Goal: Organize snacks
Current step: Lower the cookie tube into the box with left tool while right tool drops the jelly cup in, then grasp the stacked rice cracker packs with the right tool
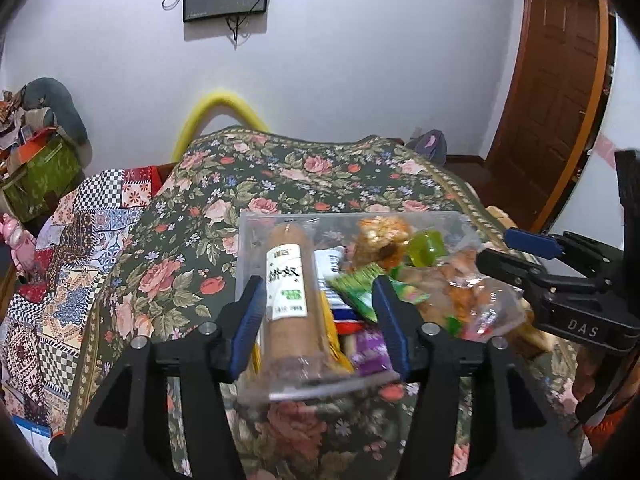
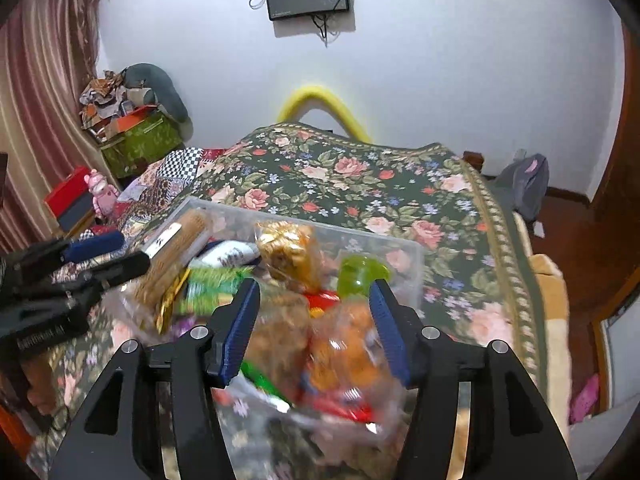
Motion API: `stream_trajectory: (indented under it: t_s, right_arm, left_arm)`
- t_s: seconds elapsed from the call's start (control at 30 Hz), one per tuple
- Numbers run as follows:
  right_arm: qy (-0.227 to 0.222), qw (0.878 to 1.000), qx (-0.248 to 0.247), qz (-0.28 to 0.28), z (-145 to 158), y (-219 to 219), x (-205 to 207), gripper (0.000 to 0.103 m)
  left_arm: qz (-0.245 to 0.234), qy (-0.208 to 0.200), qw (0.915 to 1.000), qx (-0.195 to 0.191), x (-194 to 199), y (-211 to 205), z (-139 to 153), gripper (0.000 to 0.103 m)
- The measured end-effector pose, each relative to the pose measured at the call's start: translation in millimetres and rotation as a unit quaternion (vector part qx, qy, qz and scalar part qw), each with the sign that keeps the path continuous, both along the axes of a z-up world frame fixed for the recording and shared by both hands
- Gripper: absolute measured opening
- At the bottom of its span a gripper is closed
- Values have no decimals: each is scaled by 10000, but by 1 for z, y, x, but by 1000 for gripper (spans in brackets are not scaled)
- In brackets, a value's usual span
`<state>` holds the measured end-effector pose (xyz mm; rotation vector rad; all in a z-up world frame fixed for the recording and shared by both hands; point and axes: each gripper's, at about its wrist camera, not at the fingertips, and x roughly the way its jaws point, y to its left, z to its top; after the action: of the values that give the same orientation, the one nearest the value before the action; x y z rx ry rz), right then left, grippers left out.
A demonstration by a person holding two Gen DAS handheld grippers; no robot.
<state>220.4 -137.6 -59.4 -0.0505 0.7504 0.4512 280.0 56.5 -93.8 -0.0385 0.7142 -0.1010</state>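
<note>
Both my jaws parted, pressing nothing. Biscuit roll (image 1: 286, 300) in the clear bin (image 1: 256, 220) on the bed, long axis running away between left hand-held gripper (image 1: 320, 316) fingers; right hand-held gripper (image 2: 316, 328) straddles orange bag (image 2: 352, 344).

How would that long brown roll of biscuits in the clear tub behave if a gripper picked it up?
The biscuit roll looks stiff, so it probably won't droop. Its round shape and glossy wrapper may let it slip or roll. The biscuits inside could crack under a hard squeeze.

Clear snack bin (image 2: 416, 256) on floral cloth (image 2: 360, 184), right claw (image 2: 316, 332) parted over bagged snacks (image 2: 344, 344)
</note>
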Motion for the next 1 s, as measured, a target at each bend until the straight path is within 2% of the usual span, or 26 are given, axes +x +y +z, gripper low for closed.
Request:
stream_trajectory:
  t_s: [0.17,0.33,0.5,0.6,0.73,0.93,1.0]
  right_arm:
    - [-37,10000,-26,-59,3,-35,-28,60]
    - [91,9992,-241,-317,-10,-75,-46,67]
    - [447,9967,-208,-649,-31,-110,-47,76]
    - [725,9945,-87,-751,-47,-124,-42,87]
    - [1043,9917,50,-745,-69,-132,-34,88]
    - [1174,9912,-5,-619,-88,-127,-31,88]
    - [1189,9913,-2,-559,-92,-126,-30,84]
  left_arm:
    - [-114,-49,9999,-38,-26,-10,6,65]
    - [-285,10,9996,-21,-50,-27,-1,74]
    - [-453,221,9987,36,-63,-47,-21,79]
    - [-520,399,9978,7,-63,-57,-36,79]
    - [-566,608,9965,-116,-61,-66,-51,79]
    - [-656,767,9949,-75,-58,-79,-63,79]
    - [-674,770,9947,-59,-59,-81,-65,79]
